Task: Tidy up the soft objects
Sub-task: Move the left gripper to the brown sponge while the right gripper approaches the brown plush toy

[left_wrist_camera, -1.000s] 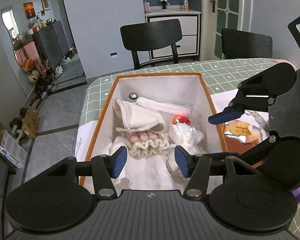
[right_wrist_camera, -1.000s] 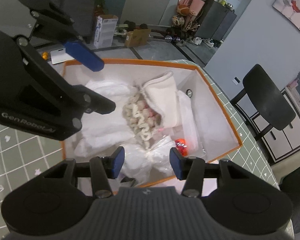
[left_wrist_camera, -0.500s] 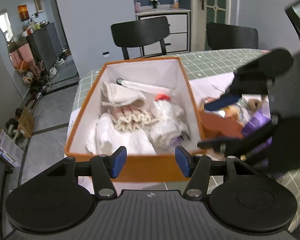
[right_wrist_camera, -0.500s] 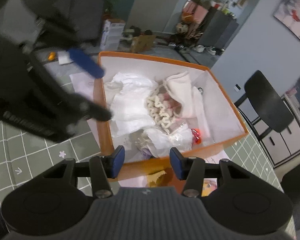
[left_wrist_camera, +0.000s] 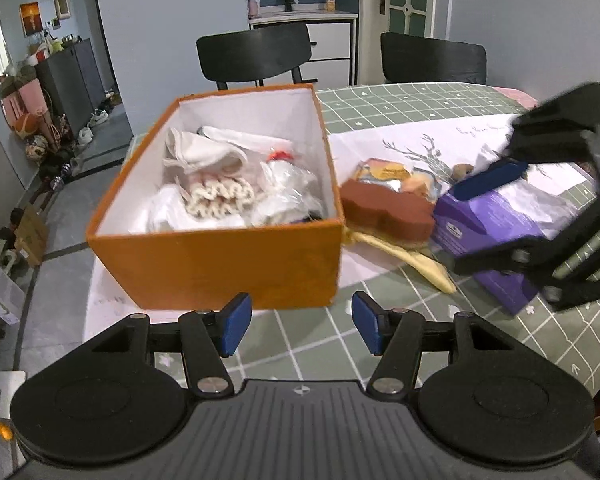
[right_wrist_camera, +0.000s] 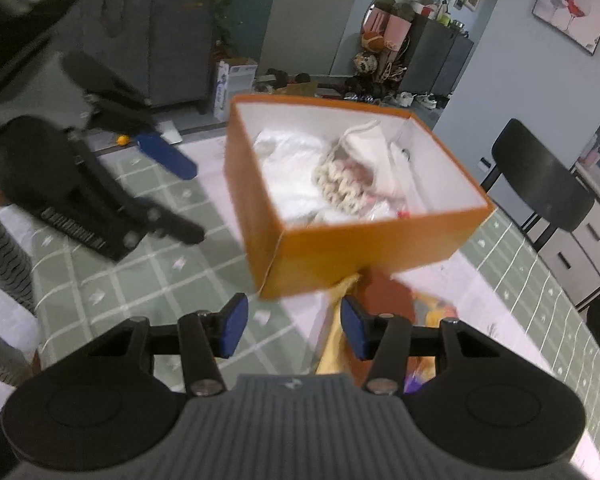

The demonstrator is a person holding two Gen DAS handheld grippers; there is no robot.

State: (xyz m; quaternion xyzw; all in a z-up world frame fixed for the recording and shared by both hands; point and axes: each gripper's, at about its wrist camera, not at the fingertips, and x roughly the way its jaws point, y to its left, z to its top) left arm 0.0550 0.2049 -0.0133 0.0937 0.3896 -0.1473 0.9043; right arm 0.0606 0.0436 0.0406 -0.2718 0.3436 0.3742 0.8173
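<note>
two black chairs (left_wrist_camera: 256,54) behind green checked tablecloth (left_wrist_camera: 400,100) holding orange box (left_wrist_camera: 220,260).

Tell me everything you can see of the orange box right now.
The orange box is a rectangular, open-topped, cardboard-looking carton, orange outside and white inside. It sits upright on the green checked tablecloth, part-filled with soft white cloths, a cream knitted piece and clear plastic bags. A brown block and a yellow cloth lie against its right side. Neither gripper touches it.
</note>
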